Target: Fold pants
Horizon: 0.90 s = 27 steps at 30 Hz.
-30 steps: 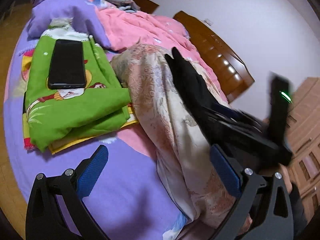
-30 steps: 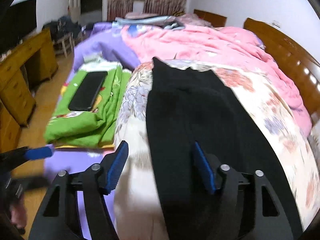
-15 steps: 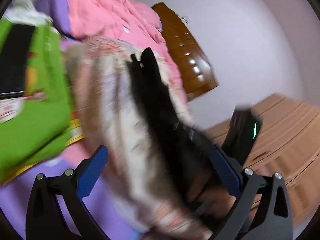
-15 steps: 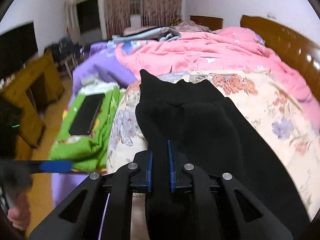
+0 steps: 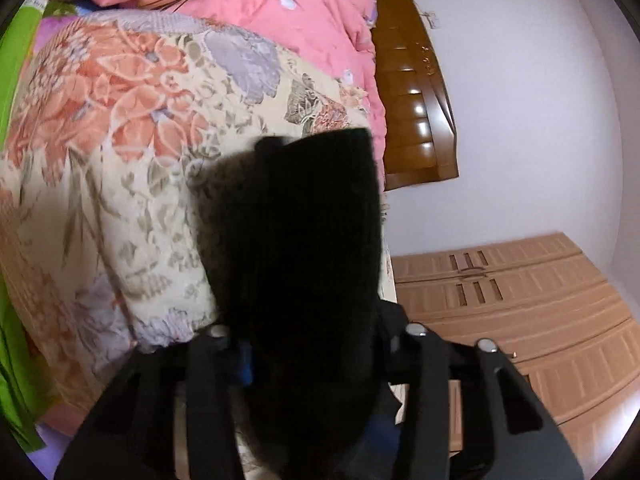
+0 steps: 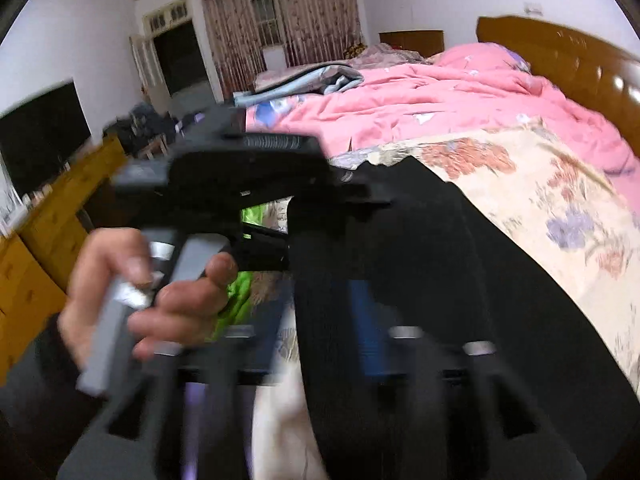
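Gripped black pants (image 5: 296, 240) near one end with left tool (image 5: 312, 364) and right tool (image 6: 320, 320); risked thick fabric slipping, skewing fold over floral quilt (image 5: 120, 120)

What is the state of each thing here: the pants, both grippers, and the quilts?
black pants: lying on the floral quilt, near end gripped.
left gripper: shut on the pants.
right gripper: blurred; pants between its fingers, grip unclear.
floral quilt: spread under the pants.
pink quilt: rumpled.
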Available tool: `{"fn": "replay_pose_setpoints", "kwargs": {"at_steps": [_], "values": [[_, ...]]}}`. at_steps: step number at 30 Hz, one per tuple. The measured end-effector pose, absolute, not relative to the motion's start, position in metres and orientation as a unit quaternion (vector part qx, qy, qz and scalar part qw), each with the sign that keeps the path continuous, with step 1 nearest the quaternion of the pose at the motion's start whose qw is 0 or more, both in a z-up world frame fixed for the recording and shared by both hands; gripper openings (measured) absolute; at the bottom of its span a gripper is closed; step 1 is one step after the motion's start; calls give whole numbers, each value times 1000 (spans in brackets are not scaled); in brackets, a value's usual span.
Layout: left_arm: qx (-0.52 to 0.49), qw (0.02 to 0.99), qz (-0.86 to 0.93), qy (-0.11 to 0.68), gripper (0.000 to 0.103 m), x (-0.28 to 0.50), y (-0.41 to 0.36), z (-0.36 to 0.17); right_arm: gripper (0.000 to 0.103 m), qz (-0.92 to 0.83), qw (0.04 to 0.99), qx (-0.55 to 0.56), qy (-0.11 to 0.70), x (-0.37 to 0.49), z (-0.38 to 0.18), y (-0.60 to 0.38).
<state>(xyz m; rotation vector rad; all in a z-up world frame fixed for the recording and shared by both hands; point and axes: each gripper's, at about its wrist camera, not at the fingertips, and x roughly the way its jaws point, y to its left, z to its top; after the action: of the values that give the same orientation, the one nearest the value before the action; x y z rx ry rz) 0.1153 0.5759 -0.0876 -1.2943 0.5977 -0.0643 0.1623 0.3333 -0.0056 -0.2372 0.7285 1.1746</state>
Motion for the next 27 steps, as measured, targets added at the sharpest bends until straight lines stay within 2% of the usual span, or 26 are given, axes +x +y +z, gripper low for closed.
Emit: {"fn": "replay_pose_setpoints", "kwargs": {"at_steps": [1,2,3,4,5,8,12,15,18,20,21,24,26,27], "values": [[-587,762,-32,272,38,114,576,-86,89,526,779,-99,325,166,-2,317],[-580,769,-33,268,38,112,575,-84,88,511,785,-98,337,172,-3,306],[-576,774,-34,263,37,110,575,-83,83,498,786,-100,352,177,-6,301],[-570,780,-34,255,37,108,575,-79,69,475,787,-113,378,182,-13,295],[-562,788,-36,248,37,106,573,-74,62,457,786,-135,395,183,-20,295],[-507,828,-26,236,37,104,556,-45,61,421,776,-198,425,180,-46,301],[-427,873,-7,235,37,110,525,-11,62,417,782,-172,431,181,-42,297],[-375,899,-1,224,37,110,500,14,61,404,787,-108,454,186,-29,266],[-323,922,-3,211,37,103,468,38,63,382,783,-118,476,189,-41,248],[-292,935,-14,203,37,102,439,52,63,417,775,-143,452,179,-40,241],[-277,939,-20,201,37,98,426,59,62,424,771,-128,457,180,-36,234],[-220,955,-31,199,37,97,375,70,62,421,789,16,447,186,-5,159],[-171,964,-41,198,37,92,334,72,72,388,808,120,427,188,6,87],[-139,969,-47,200,37,91,306,70,73,376,802,191,424,190,7,43]]}}
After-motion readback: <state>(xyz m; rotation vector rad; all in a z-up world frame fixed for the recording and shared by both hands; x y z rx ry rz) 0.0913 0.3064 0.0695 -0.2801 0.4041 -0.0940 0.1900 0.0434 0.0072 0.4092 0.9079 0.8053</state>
